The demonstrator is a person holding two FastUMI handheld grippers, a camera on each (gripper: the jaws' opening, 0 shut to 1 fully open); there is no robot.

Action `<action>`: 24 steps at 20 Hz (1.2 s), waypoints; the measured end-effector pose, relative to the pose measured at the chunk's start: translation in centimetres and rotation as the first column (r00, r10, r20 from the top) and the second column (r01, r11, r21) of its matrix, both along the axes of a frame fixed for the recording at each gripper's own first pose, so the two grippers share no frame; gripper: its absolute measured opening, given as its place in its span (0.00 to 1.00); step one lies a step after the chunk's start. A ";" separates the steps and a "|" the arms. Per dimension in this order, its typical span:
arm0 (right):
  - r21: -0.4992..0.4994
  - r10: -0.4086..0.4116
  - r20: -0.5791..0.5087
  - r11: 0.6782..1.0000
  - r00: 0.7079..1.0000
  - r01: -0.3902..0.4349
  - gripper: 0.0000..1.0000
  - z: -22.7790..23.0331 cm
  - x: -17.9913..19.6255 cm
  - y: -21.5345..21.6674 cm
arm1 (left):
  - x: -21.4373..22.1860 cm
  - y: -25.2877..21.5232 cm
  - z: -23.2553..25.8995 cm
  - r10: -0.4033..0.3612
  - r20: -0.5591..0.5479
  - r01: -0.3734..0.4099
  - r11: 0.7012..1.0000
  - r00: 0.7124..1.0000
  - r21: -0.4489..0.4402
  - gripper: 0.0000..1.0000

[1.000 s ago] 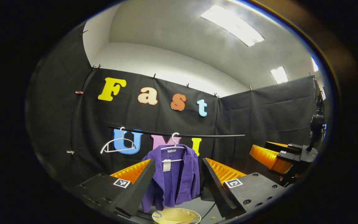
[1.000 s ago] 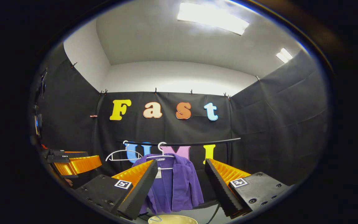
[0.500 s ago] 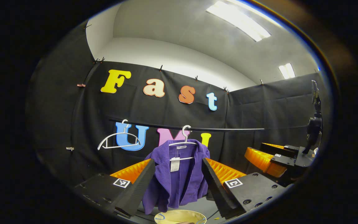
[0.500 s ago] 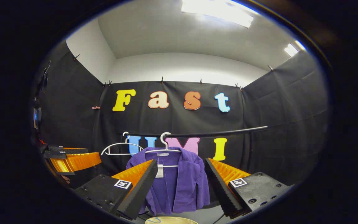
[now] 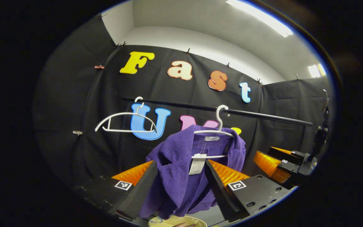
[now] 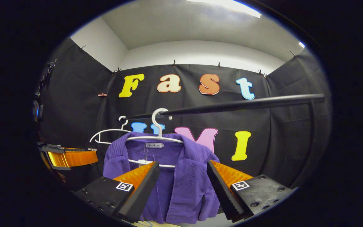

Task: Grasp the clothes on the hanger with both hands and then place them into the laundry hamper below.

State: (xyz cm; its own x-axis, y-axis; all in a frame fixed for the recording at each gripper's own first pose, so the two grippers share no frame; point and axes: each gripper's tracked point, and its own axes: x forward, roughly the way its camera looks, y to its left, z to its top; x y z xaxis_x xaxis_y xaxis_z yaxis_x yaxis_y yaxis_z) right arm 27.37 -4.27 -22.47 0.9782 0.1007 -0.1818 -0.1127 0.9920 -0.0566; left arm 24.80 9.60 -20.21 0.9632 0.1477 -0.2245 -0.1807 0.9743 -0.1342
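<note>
A purple jacket (image 5: pixel 181 176) hangs on a white hanger (image 5: pixel 220 121) from a black rail (image 5: pixel 263 116). My left gripper (image 5: pixel 180 164) is open, and the jacket's left front lies in line between its fingers, a little beyond the tips. The right gripper view has the same jacket (image 6: pixel 187 183) on its hanger (image 6: pixel 158 126), with my right gripper (image 6: pixel 183 164) open in front of the jacket's right half. The pale rim of the hamper (image 5: pixel 176 222) peeks out below the jacket. Off to the right my right gripper (image 5: pixel 268 154) is open; my left gripper (image 6: pixel 69 156) shows at the left.
An empty white hanger (image 5: pixel 124 121) hangs on the rail to the left of the jacket, seen again as the empty hanger (image 6: pixel 106 135). The rail (image 6: pixel 247 104) runs above and to the right. Black cloth walls close the booth behind and on both sides.
Both grippers have moved forward toward the jacket, which now looms larger between their fingers. Both stay open. The rail sits higher in both views.
</note>
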 end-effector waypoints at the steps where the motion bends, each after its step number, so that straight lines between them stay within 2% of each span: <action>1: -0.003 0.000 -0.036 1.000 0.999 0.000 0.98 -1.9 0.6 -0.7 | 0.4 0.2 -1.2 0.015 -0.016 -0.016 1.000 1.000 -0.006 0.94; 5: 0.013 0.022 -0.130 1.000 0.991 -0.020 0.99 -7.1 2.1 -2.7 | 2.3 -0.9 -5.7 0.007 -0.108 -0.009 1.000 0.994 -0.020 0.95; 11: 0.015 0.086 -0.204 0.996 0.975 -0.085 0.98 -12.3 3.7 -4.2 | 3.3 -1.2 -7.9 0.056 -0.132 -0.054 0.998 0.990 0.023 0.95; 14: 0.091 0.154 -0.205 0.986 0.967 -0.138 0.98 -13.0 4.5 -4.1 | 3.8 -1.2 -8.8 0.052 -0.150 -0.049 0.999 0.987 0.023 0.95; 19: 0.105 0.259 -0.182 0.964 0.949 -0.244 0.98 -13.6 5.6 -3.6 | 5.0 -0.8 -8.8 0.051 -0.127 -0.056 0.998 0.991 -0.031 0.94; 22: 0.237 0.341 -0.179 0.925 0.923 -0.296 0.98 -13.2 5.4 -2.0 | 7.2 -2.7 -7.4 0.018 -0.085 -0.022 0.999 0.996 -0.047 0.95; 23: 0.249 0.336 -0.174 0.925 0.926 -0.288 1.00 -13.2 5.9 -2.0 | 7.7 -3.0 -7.4 0.012 -0.077 -0.015 0.999 0.997 -0.030 0.94; 24: 0.225 0.305 -0.174 0.938 0.936 -0.264 1.00 -13.4 6.4 -2.8 | 8.3 -2.9 -7.4 0.013 -0.078 -0.014 1.000 0.997 -0.011 0.95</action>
State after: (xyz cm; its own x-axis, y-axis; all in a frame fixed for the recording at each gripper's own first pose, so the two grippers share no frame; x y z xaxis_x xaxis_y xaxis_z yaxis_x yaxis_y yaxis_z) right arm 33.74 -7.04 -35.82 0.8471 0.4231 -0.3216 -0.3805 0.9053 0.1886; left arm 33.05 6.72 -27.66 0.9406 0.1576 -0.3006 -0.2043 0.9702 -0.1307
